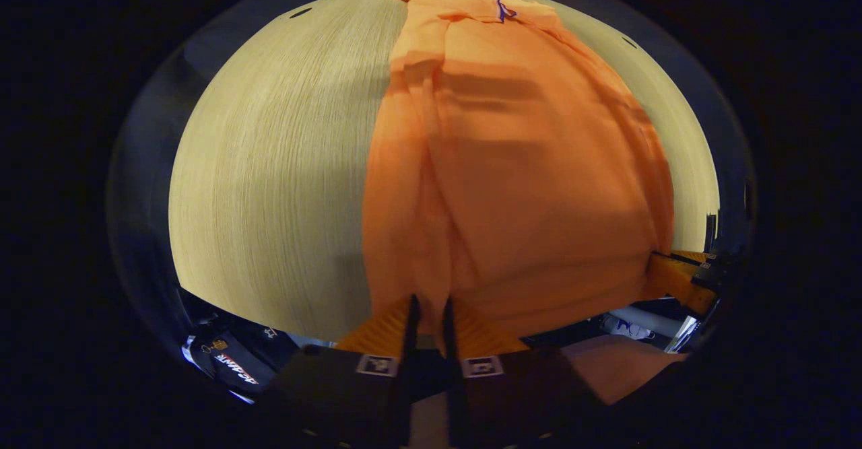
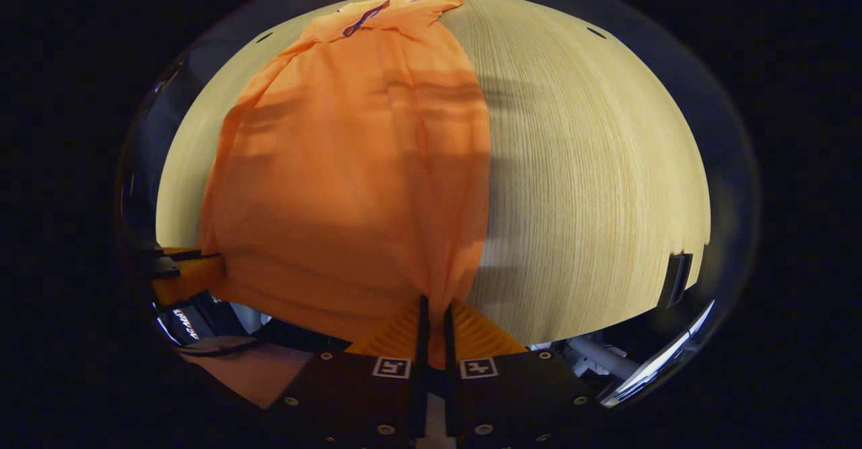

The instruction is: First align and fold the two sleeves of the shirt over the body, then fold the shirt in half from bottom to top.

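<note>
An orange shirt (image 1: 525, 166) lies lengthwise on the pale wooden table (image 1: 269, 166), collar with a blue-and-white trim at the far end, sleeves folded in over the body. My left gripper (image 1: 429, 307) is shut on the shirt's bottom hem at its left corner, the cloth pinched between the fingers. In the right gripper view the same shirt (image 2: 350, 166) stretches away, and my right gripper (image 2: 433, 304) is shut on the hem's right corner. Each gripper also appears at the edge of the other's view: the right gripper (image 1: 680, 277), the left gripper (image 2: 185, 274).
The table's near edge (image 2: 592, 328) runs just in front of both grippers, with dark clutter and a pale pipe (image 2: 599, 358) below it. Bare wood (image 2: 592, 166) lies right of the shirt and bare wood left of it in the left gripper view.
</note>
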Demonstrator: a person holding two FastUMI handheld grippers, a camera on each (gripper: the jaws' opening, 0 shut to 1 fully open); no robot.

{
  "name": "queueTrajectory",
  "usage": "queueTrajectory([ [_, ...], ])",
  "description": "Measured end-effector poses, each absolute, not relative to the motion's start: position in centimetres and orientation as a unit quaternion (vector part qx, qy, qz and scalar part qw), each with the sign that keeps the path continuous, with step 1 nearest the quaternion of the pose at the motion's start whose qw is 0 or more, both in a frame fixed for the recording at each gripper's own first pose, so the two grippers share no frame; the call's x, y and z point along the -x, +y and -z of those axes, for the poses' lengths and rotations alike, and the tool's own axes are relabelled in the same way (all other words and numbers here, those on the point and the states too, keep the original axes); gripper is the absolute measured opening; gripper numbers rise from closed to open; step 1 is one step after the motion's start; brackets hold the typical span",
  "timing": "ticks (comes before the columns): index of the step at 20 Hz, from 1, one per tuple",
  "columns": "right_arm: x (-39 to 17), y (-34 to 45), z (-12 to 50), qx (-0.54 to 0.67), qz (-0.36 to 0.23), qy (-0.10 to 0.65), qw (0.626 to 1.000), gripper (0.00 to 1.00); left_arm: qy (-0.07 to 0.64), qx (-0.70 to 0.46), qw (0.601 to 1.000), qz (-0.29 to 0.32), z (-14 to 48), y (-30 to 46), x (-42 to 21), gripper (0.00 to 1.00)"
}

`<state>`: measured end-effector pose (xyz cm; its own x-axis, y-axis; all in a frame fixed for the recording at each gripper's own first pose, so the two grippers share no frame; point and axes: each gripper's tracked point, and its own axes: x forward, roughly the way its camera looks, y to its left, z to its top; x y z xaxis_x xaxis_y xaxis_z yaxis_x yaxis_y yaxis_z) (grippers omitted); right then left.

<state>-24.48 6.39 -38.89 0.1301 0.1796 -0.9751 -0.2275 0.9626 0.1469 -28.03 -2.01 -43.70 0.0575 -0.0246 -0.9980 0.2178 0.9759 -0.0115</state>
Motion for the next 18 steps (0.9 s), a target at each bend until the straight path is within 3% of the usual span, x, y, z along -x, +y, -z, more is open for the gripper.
queueTrajectory([
  [1,24.4,6.6,38.9,0.006,-0.143,0.643,0.752,0.10,0.671,-0.052,0.735,0.084,43.6,-2.4,27.5,0.06],
  [2,24.5,6.9,38.9,-0.007,-0.156,0.642,0.751,0.02,0.665,-0.040,0.739,0.098,43.4,-2.6,27.7,0.07],
  [3,24.3,6.9,38.5,-0.017,-0.162,0.638,0.753,0.04,0.655,-0.038,0.745,0.117,42.7,-2.9,27.4,0.01],
  [11,21.6,7.7,35.7,-0.069,-0.167,0.607,0.774,0.00,0.613,0.037,0.778,0.135,40.9,-3.6,23.8,0.01],
  [18,16.1,9.0,30.3,-0.092,-0.178,0.548,0.812,0.00,0.546,0.056,0.818,0.172,34.9,-5.9,18.1,0.01],
])
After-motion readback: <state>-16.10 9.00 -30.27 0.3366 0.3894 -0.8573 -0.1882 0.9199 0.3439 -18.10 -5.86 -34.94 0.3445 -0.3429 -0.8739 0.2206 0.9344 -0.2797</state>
